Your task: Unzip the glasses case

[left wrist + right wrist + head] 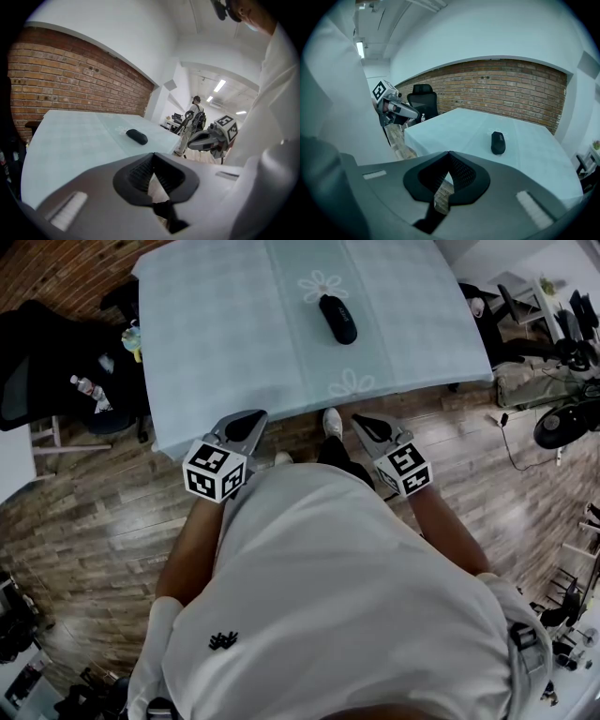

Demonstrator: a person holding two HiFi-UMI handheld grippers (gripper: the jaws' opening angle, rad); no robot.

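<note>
Both grippers sit low, close in front of the body, short of the tabletop (225,352) and its near edge. Left tongs (249,420) are clenched, tips together, nothing between them. Right tongs (368,424) are the same, clenched and empty. The case (337,319) lies far across the pale cloth, well apart from both tongs, its long side running away from me, just beside a printed flower (323,283). It looks closed, so I cannot tell what is in it. Off to the left, a bottle (86,386) rests on a black chair (37,362).
</note>
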